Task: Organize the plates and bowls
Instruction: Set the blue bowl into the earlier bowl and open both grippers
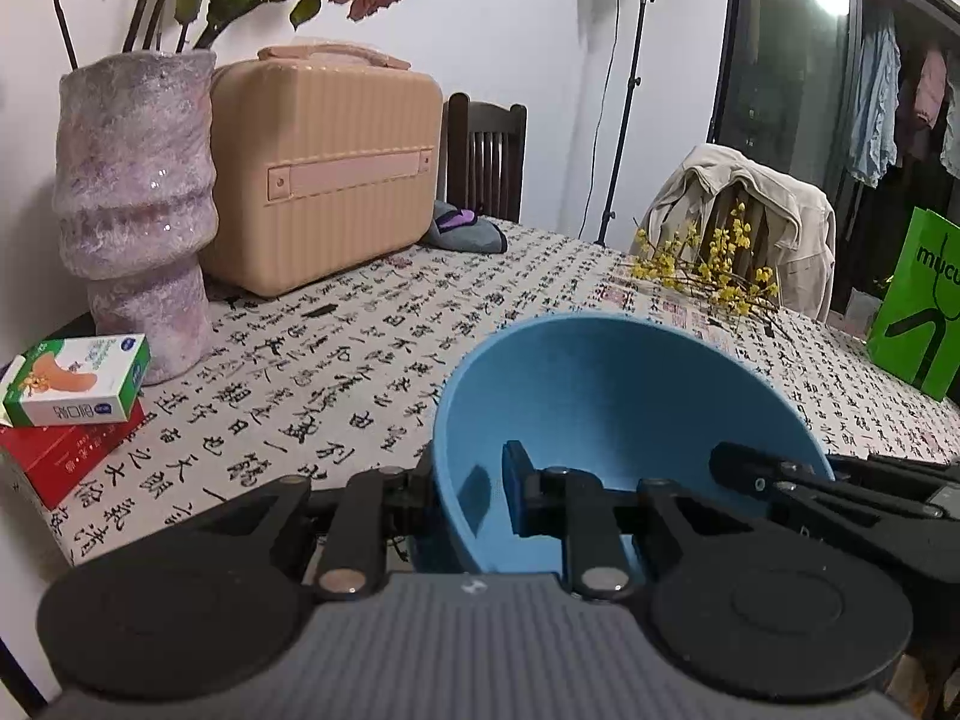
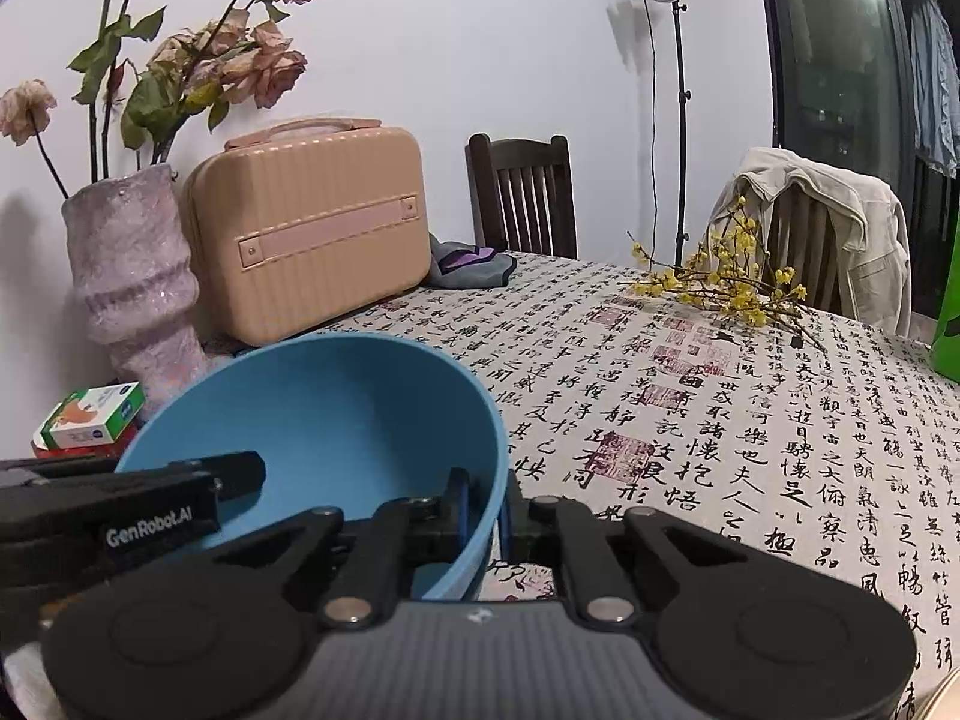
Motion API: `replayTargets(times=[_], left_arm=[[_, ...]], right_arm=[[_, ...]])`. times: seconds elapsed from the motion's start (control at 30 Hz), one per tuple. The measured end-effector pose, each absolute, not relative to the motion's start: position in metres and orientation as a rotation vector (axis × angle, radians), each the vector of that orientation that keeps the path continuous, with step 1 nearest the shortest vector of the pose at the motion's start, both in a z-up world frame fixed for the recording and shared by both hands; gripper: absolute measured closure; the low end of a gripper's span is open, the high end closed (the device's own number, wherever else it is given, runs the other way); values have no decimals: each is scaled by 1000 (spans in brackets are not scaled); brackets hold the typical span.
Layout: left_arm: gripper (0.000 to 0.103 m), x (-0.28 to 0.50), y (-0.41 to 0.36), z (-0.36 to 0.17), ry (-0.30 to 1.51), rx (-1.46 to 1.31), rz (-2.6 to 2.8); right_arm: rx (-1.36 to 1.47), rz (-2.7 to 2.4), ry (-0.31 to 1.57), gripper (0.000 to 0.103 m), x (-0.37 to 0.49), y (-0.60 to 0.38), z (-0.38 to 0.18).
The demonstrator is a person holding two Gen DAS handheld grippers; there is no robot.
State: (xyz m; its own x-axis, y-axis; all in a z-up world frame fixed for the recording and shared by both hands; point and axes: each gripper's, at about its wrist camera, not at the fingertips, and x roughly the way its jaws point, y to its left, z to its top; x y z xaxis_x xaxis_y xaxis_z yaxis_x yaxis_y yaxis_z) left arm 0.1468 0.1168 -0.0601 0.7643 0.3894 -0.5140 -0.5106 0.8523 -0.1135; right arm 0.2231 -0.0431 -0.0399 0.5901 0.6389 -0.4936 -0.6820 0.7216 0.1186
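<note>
1. Right now I have the left gripper (image 1: 474, 498) clamped on the left wall of the blue bowl (image 1: 600, 396), one finger inside, one outside.
2. My right gripper (image 2: 483, 510) pinches the bowl's right wall the same way.
3. The bowl tilts between both tools above the calligraphy tablecloth (image 2: 720, 420).
4. Beyond it stand a pink vase (image 1: 135, 210) and a peach vanity case (image 1: 324, 174).
5. Yellow flower sprigs (image 2: 732, 288) lie far across the table.
</note>
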Motion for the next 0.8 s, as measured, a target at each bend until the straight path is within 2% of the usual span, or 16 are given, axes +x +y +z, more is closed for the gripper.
replayTargets(times=[0.23,0.7,0.8], left_arm=[[89,144,121,-56,484,-243,516],[89,143,128,-58,486,-263,517],[89,142,130,-58,483,-270,521]], right_arm=[[-102,769,543,94,223,-40,-42],[-202,753,504,94,215,-28,-46],[-209,770,526,87,215,-25,-49]])
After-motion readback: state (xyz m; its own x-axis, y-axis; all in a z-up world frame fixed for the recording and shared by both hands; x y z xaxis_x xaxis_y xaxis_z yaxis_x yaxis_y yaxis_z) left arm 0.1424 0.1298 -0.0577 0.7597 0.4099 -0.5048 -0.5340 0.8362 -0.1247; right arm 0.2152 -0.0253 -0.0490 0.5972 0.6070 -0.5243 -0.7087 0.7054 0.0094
